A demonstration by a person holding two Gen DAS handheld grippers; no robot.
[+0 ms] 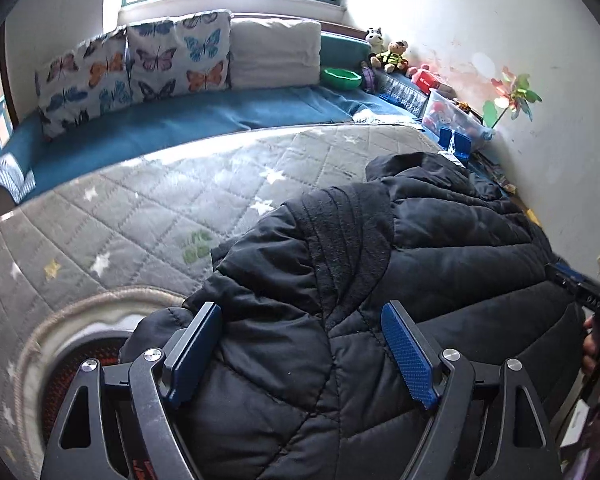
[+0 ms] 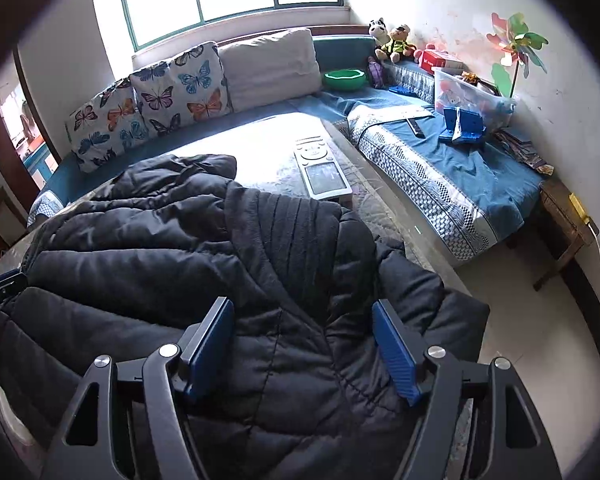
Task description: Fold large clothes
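Observation:
A black quilted puffer jacket lies crumpled on a grey quilted mat with stars. A ribbed fleece strip runs down its middle. My left gripper is open just above the jacket's near left part, and the padded fabric bulges between its blue pads. My right gripper is open too, low over the same jacket near its right side, with fabric showing between its fingers. Each gripper's tip peeks into the other view at the edge: right gripper, left gripper.
A white control panel lies on the mat beyond the jacket. A round rope-edged opening sits at the mat's near left. Behind stand a blue-covered sofa, butterfly cushions, a green bowl and a toy box.

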